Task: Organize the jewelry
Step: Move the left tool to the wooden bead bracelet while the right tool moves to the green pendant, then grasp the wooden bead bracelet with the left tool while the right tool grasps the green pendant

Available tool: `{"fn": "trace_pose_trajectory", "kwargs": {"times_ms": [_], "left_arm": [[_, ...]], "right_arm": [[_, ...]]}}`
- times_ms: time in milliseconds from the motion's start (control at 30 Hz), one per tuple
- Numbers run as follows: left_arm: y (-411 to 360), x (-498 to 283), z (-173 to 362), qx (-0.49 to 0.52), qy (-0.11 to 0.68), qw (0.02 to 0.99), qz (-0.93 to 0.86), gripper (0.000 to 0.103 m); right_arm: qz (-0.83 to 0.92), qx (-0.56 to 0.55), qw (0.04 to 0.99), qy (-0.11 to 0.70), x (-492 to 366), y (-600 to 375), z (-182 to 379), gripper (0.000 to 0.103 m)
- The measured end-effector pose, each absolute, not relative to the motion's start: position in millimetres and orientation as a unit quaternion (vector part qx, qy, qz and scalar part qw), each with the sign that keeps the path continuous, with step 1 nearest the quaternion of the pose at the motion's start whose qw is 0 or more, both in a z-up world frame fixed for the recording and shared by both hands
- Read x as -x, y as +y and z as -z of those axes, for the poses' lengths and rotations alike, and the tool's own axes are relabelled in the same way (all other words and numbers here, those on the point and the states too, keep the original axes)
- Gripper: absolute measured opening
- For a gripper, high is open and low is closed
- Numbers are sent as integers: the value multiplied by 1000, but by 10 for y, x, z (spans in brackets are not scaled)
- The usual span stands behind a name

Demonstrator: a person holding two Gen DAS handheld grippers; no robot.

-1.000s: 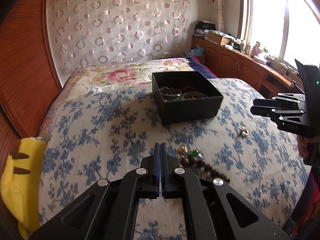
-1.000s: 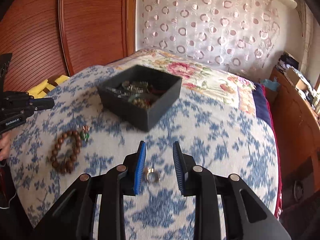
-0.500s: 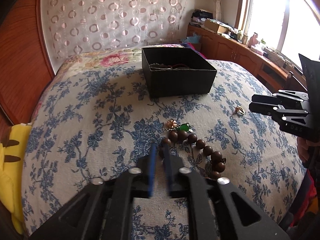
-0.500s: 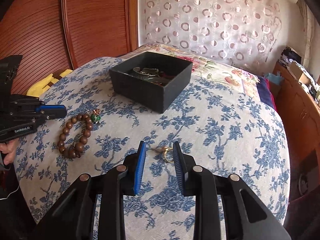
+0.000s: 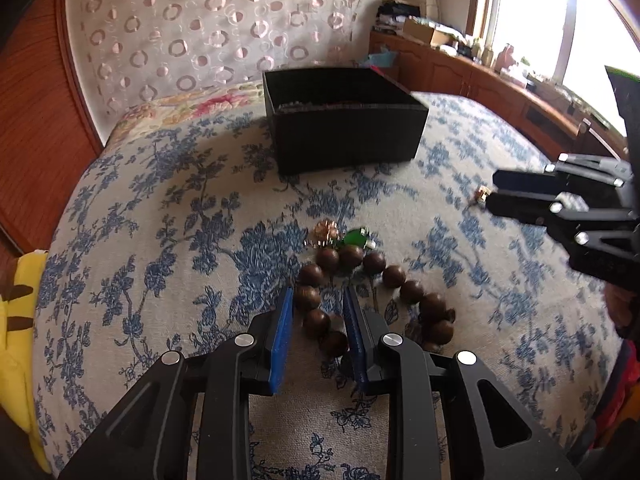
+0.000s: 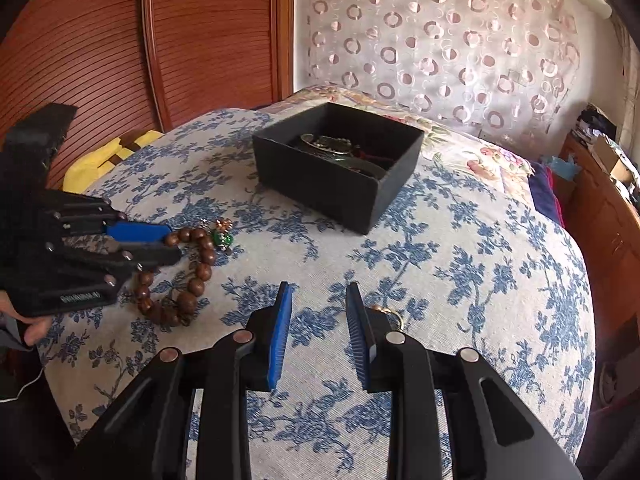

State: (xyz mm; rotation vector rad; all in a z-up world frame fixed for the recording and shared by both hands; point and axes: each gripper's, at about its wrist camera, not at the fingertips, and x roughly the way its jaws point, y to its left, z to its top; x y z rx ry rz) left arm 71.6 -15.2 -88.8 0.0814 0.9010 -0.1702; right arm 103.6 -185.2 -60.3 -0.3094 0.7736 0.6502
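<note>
Left hand-held gripper (image 5: 318, 312) open, straddling the bead bracelet's (image 5: 400, 280) near beads; right hand-held gripper (image 6: 319, 310) open beside ring (image 6: 394, 316) on bed (image 6: 480, 280).

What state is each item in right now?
left gripper: open, fingers straddling bracelet beads
right gripper: open, holding nothing
bead bracelet: lying on bedspread
ring: on bedspread, beside right finger
black box: lidless, jewelry inside

Both matte black angular grippers, left (image 5: 318, 316) and right (image 6: 319, 312), show ribbed blue finger pads (image 6: 280, 334), round silver screws, bare fingertips behind.
</note>
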Motion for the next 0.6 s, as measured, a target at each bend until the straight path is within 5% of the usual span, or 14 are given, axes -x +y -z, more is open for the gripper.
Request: {"fn": "trace_pose_trajectory", "kwargs": {"times_ms": [100,600], "left_arm": [[-150,-667,881,-41,436,895,88,12],[211,-222,434,-9,387,918,86,12]], "right_arm": [[-314,148,862,369,-1039,-1813,597,30],[-358,151,838,384,-1136,-1290,680,30]]}}
